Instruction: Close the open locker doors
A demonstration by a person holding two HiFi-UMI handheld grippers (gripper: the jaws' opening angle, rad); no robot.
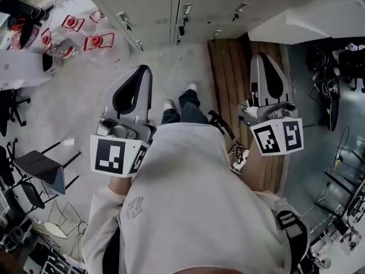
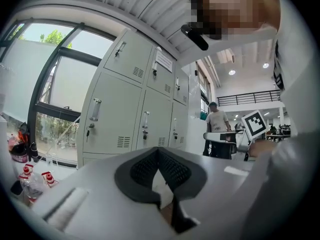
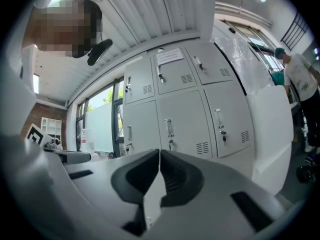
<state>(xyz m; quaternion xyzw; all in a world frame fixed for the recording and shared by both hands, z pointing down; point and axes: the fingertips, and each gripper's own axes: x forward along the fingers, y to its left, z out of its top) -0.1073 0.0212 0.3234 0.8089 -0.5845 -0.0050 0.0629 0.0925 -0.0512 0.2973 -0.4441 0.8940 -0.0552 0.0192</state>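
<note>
Two empty pairs of jaws, both closed, on left gripper point(image 2: 158, 152) and right gripper point(image 3: 159, 153); we judge the open door point(image 3: 270, 134) stands upright, ahead-right of the right jaws, nearer that hand.

Head view steeply down from above, both gripper views level, sharing the lockers point(image 2: 125, 114)

The lockers point(image 3: 185, 114) are pale grey. The left tongs point(image 1: 142, 70) and right tongs point(image 1: 260, 57) are grey with black pads point(image 3: 177, 176). Each cube point(image 1: 114, 156) has black-and-white squares. The wooden strip point(image 1: 228, 79) is brown.
</note>
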